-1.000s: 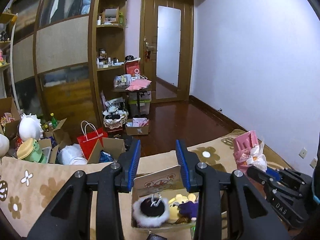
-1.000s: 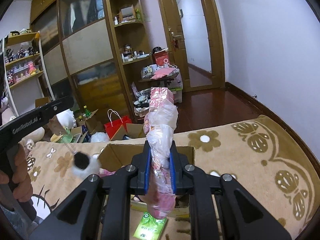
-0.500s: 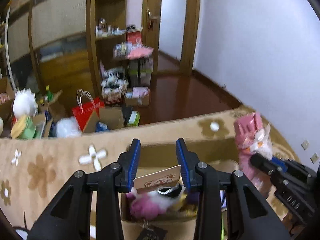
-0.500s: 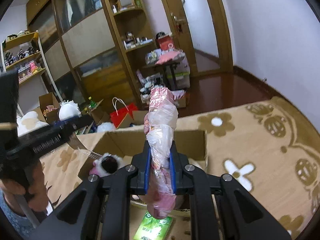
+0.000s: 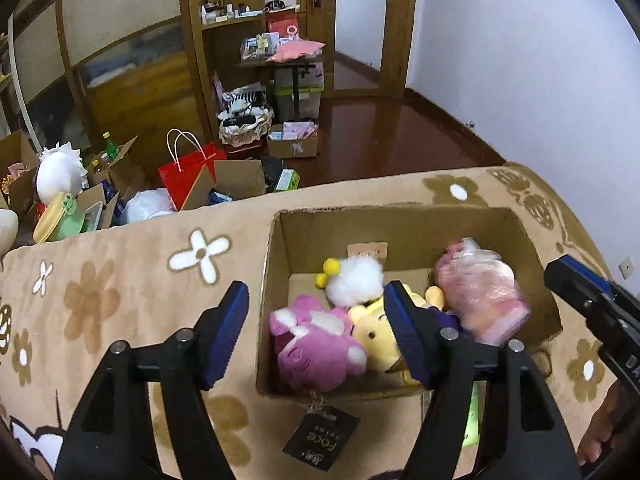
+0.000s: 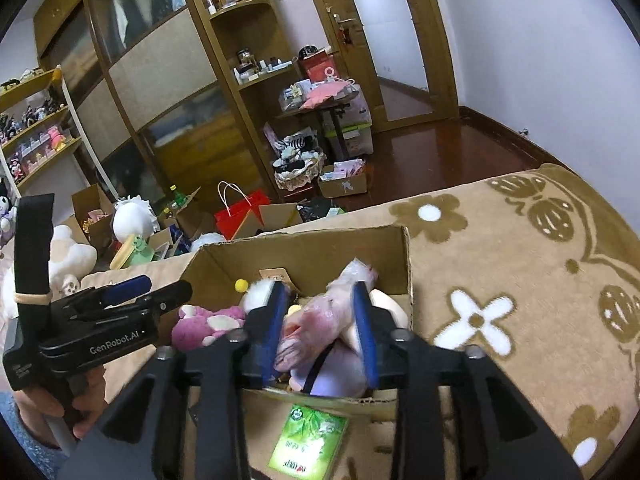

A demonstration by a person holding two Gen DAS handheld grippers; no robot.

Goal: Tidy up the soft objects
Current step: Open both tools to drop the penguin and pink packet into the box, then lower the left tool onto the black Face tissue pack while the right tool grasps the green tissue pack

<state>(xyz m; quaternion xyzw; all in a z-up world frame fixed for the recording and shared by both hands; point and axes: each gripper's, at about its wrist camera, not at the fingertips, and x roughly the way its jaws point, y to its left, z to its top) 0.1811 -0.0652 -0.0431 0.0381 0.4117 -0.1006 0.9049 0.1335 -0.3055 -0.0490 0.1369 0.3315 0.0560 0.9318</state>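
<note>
An open cardboard box stands on a flowered beige blanket. Inside lie a pink plush, a yellow bear plush, a white fluffy plush and a pink toy wrapped in plastic. My left gripper is open and empty over the box's left wall. My right gripper is open above the box, with the pink wrapped toy lying loose between its jaws. The box also shows in the right wrist view.
A black hang tag hangs over the box's near wall. A green packet lies on the blanket in front of the box. Beyond the blanket's far edge the floor holds a red bag, cartons and shelves.
Both grippers have dropped toward the box and opened. The left one let go of its fluffy tagged plush into the box. The right one released the pink wrapped toy into the box.
</note>
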